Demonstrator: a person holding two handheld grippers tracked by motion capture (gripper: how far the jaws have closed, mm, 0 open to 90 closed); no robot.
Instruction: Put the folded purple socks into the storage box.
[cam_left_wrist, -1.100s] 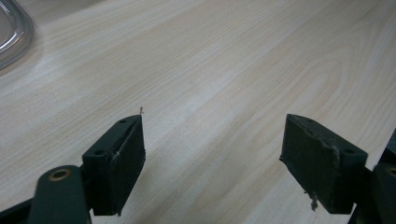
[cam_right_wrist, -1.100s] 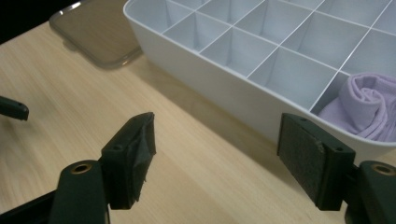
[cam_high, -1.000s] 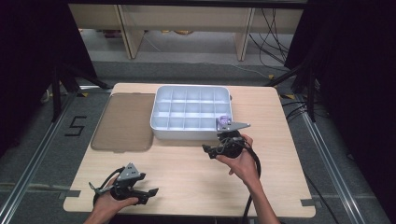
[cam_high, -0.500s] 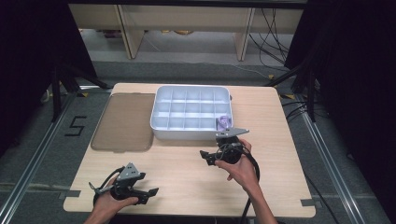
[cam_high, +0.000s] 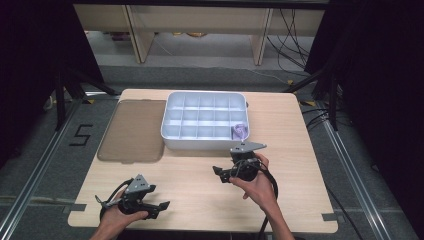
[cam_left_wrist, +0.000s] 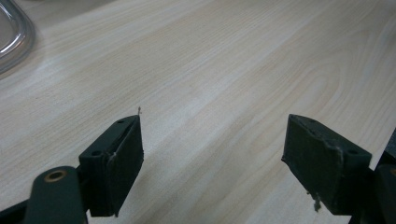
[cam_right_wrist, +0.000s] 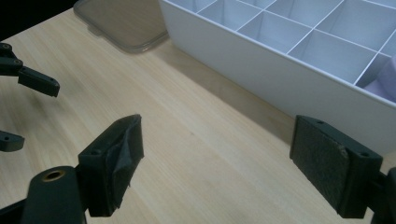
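Black hand-held gripper (cam_high: 224, 175) (grey three-cornered plate)

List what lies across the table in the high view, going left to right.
Left gripper → brown lid → white divided tray → right gripper → purple item in the tray's near right compartment.

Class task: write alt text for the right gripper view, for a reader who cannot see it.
The right gripper hangs with its two black jaws wide open and nothing between them, over a light wooden table. A white compartment tray stands just ahead, a clear lid lies flat beyond it, and the left gripper shows at the left edge.
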